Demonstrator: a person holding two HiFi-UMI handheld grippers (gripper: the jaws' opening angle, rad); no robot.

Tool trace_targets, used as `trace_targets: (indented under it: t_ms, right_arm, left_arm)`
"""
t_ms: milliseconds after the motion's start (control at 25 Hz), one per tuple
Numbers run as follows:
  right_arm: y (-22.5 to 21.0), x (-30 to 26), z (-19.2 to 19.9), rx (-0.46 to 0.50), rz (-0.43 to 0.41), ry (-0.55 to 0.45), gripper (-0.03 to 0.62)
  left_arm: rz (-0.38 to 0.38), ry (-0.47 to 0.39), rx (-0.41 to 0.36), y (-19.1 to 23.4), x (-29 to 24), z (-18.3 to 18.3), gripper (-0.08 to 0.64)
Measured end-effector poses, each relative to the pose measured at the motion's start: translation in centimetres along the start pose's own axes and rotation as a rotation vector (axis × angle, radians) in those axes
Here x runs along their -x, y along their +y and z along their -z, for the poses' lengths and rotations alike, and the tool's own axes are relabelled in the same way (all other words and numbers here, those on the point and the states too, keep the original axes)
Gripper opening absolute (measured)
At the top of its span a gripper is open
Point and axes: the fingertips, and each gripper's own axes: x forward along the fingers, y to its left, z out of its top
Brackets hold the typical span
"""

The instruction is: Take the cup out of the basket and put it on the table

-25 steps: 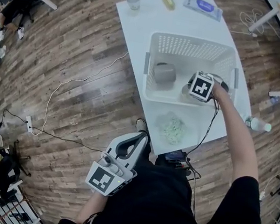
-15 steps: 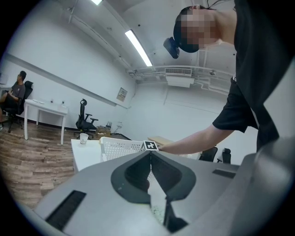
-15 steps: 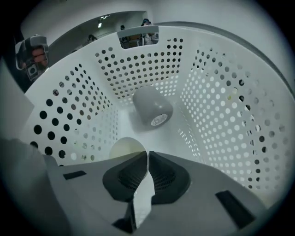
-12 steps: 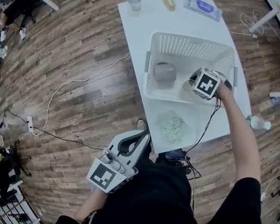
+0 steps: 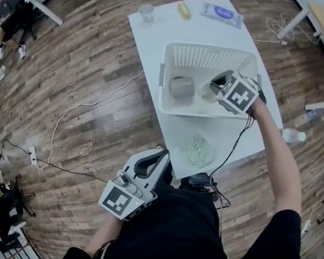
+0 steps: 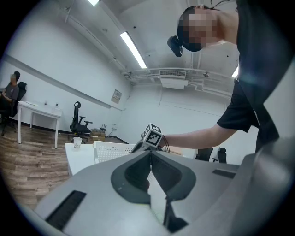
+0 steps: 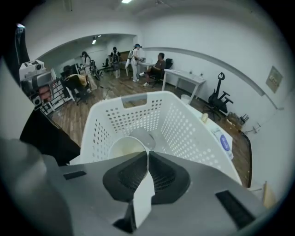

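Right tool (image 7: 147, 159) risen with cup (image 7: 123, 148), clenched on its rim over basket (image 7: 184, 129), left tool (image 6: 150, 159) closed, empty.

matt plastic basket (image 5: 211, 58) (wood-plank floor (image 5: 73, 74))

We're in some open-plan office or lab: white desk (image 6: 39, 107) and swivel chair (image 6: 79, 125) far beyond the left gripper (image 6: 150, 153), strip light (image 6: 133, 48) overhead, people (image 7: 136, 56) hanging around past the right gripper (image 7: 147, 154).
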Motion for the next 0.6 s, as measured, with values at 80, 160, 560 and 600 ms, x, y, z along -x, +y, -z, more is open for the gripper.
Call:
trace_targets:
  t_ms: [80,160,560,600]
  right_arm:
    - [0.2,2.2,-1.2,-0.014,0.03,-0.041,0.034]
    - [0.6,4.4,-1.8,-0.028,0.058,-0.07,0.034]
    - [4.0,13.9,0.4,-0.205,0.181,-0.167,0.034]
    - [4.5,14.6,1.0,-0.232,0.191,-0.165,0.034]
  left_arm:
    - [0.016,-0.004,-0.002,-0.3,-0.2,0.0,0.011]
    - [0.036,-0.004,-0.01,-0.7,-0.6,-0.1,0.011]
    - [0.143,-0.018,-0.07,-2.3,-3.4,-0.8,0.011]
    - [0.151,-0.016,-0.075,-2.5,-3.7,-0.8,0.011]
